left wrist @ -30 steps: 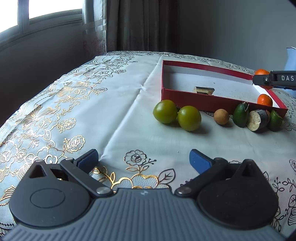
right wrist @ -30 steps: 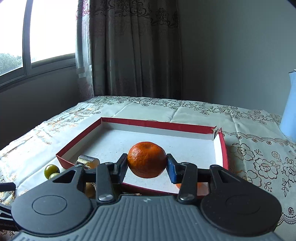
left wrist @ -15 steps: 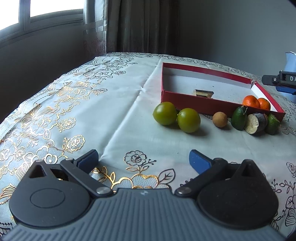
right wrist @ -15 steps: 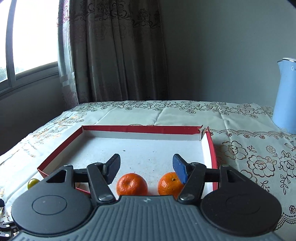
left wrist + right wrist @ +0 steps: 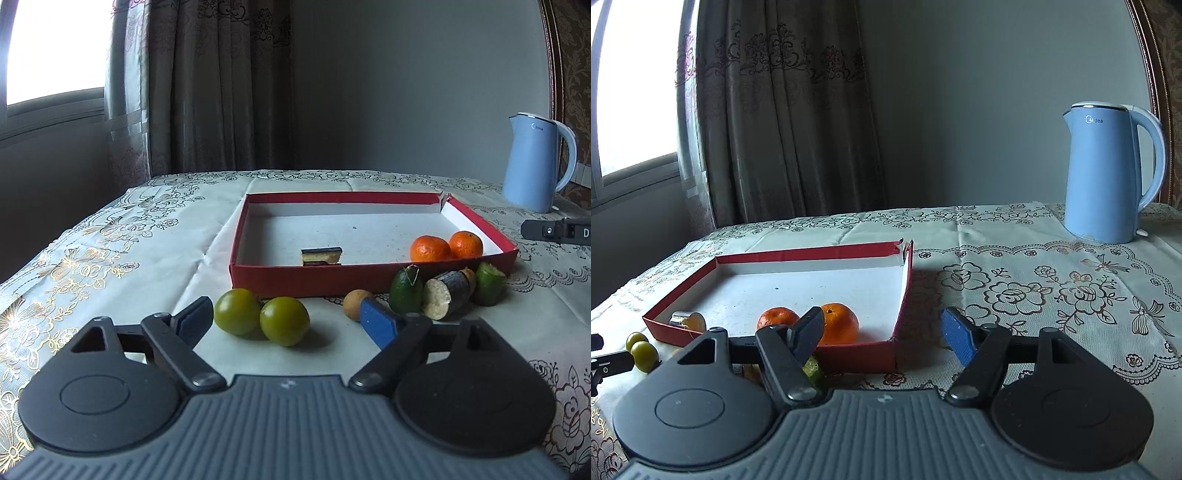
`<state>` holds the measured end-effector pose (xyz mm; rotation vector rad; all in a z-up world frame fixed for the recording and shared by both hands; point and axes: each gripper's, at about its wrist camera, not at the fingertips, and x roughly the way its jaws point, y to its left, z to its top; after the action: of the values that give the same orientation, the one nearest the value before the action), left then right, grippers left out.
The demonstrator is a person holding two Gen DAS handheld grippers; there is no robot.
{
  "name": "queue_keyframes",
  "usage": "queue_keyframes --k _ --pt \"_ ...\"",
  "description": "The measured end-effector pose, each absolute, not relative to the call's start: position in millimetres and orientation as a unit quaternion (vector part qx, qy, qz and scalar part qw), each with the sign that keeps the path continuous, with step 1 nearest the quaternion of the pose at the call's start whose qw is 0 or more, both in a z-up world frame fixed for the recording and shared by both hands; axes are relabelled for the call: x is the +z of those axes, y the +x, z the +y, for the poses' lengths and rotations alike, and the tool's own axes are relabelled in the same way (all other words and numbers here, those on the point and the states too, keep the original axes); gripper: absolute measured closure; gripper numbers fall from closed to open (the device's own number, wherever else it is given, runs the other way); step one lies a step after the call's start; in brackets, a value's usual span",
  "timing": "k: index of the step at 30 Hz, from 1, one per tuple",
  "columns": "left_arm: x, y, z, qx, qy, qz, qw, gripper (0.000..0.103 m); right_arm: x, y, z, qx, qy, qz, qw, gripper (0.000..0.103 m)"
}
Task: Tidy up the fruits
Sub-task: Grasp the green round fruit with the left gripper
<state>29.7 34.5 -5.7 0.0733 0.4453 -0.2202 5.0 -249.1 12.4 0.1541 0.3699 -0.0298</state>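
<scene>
Two mandarins [image 5: 445, 246] sit side by side, touching, inside the red cardboard tray [image 5: 369, 197], in its lower-right corner as the left wrist view shows it; a small layered block [image 5: 321, 256] lies near the tray's front wall, left of them. Outside that wall, across the middle of the frame, a row of fruit rests on the floral tablecloth [image 5: 110, 266]: two green plums [image 5: 260, 320] touching each other, a small brown longan [image 5: 355, 302], a green avocado-like fruit [image 5: 405, 292], a cut sugarcane piece [image 5: 446, 299] and another cut green piece [image 5: 489, 283]. The left gripper [image 5: 286, 322] is spread wide and holds nothing, with the plums between its blue pads. The right gripper [image 5: 882, 330] is likewise wide open and empty, in front of the tray's right corner. A blue kettle [image 5: 1108, 171] stands at upper right.
</scene>
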Motion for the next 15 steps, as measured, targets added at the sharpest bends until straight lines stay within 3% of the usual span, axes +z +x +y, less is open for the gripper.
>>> queue_keyframes --k 3,5,7,15 --pt "-9.1 35.8 31.9 -0.110 0.034 0.232 0.966 0.021 10.0 5.8 -251.2 -0.009 0.080 0.183 0.980 0.033" --pt "-11.9 39.1 30.6 -0.119 0.035 0.243 0.962 0.035 8.2 6.8 -252.5 -0.007 0.082 0.183 0.980 0.033" --pt "-13.8 41.8 30.2 -0.125 0.034 0.254 0.959 0.041 6.6 9.3 -253.3 -0.005 0.084 0.189 0.978 0.033" --pt "-16.5 48.3 25.7 -0.142 0.035 0.265 0.953 0.047 6.3 9.1 -254.0 0.004 0.089 0.189 0.978 0.033"
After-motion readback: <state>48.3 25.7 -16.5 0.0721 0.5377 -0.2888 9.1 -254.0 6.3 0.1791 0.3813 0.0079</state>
